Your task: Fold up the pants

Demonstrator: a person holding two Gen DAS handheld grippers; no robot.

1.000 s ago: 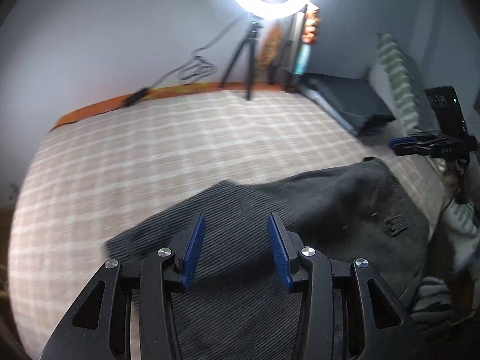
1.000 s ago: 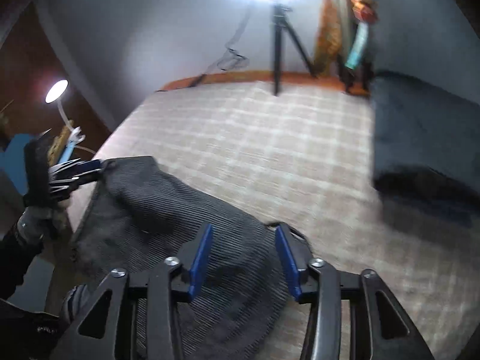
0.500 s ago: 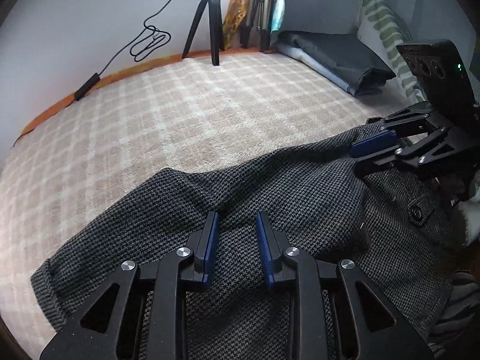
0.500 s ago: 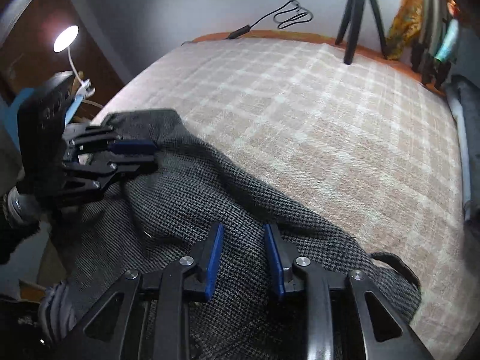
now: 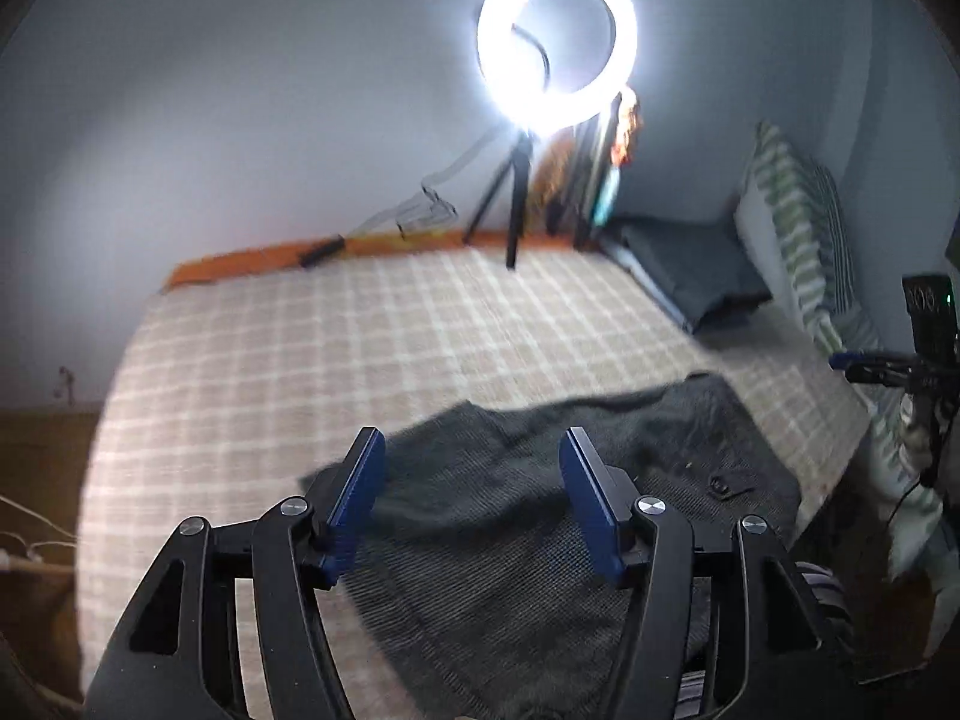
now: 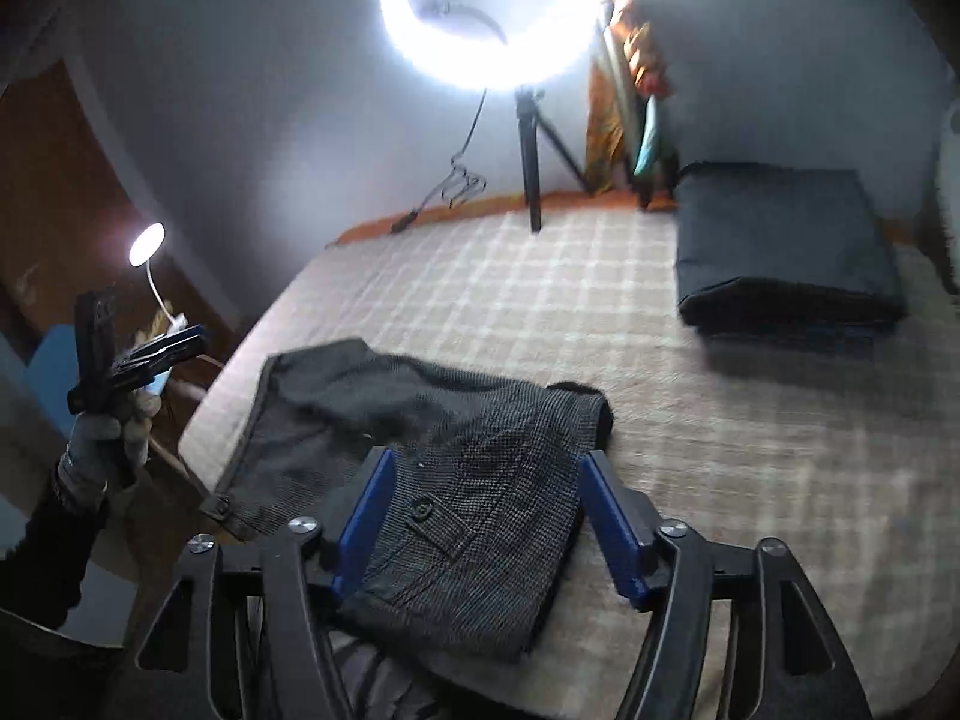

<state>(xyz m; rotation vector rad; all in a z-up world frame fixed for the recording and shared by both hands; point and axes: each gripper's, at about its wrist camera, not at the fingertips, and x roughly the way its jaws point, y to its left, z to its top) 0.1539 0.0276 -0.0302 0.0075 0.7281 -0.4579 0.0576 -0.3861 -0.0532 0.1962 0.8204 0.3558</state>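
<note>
The left gripper (image 5: 471,501) has just been opening and hangs above the pants (image 6: 456,468) with jaws apart and nothing between them; the pants lie folded on the near edge of the checked bed cover (image 6: 540,312), their long axis across the bed edge. I judge the woven cloth soft, limp and rather thick, best pinched at a folded edge or corner. The right gripper (image 6: 483,519) has likewise just opened, empty, above the button end.

A checked bed (image 6: 480,312) carries grey pants (image 6: 456,468), a dark folded blanket (image 6: 780,240) and a tripod (image 6: 531,180).
</note>
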